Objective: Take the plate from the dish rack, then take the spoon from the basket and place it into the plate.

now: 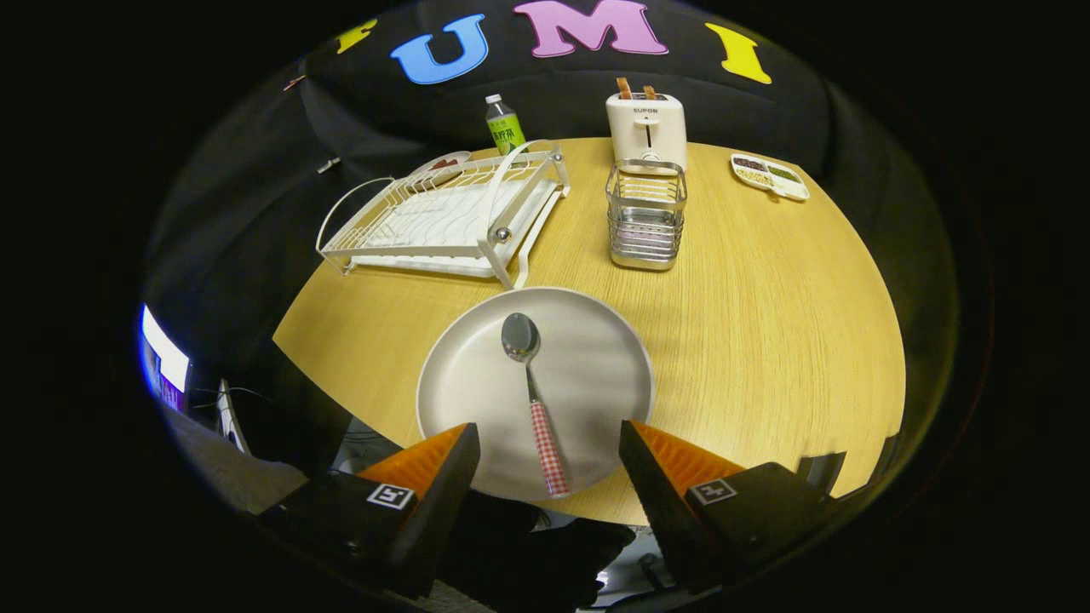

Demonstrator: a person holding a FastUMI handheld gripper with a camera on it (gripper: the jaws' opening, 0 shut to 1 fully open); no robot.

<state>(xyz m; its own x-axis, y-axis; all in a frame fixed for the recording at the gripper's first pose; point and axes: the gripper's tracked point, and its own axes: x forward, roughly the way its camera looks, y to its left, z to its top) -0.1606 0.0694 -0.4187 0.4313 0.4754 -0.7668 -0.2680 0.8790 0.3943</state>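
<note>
Toaster (646, 129), green bottle (505, 124), divided snack tray (770, 176) at wooden table's (783, 323) far edge.

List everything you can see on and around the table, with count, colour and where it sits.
plate: one, white, near table edge, just ahead of the fingers
spoon: one, silver bowl, red checked handle, lying in the plate
dish rack: one, white, beyond the plate, no dishes in it
basket: one, metal wire, beside the rack
toaster: one, white, behind the basket, two slices in its slots
bottle: one, green label, behind the rack
divided dish: one, white, far side of the table
table: one, light wood
gripper: one, open, fingers either side of the spoon handle, holding nothing
</note>
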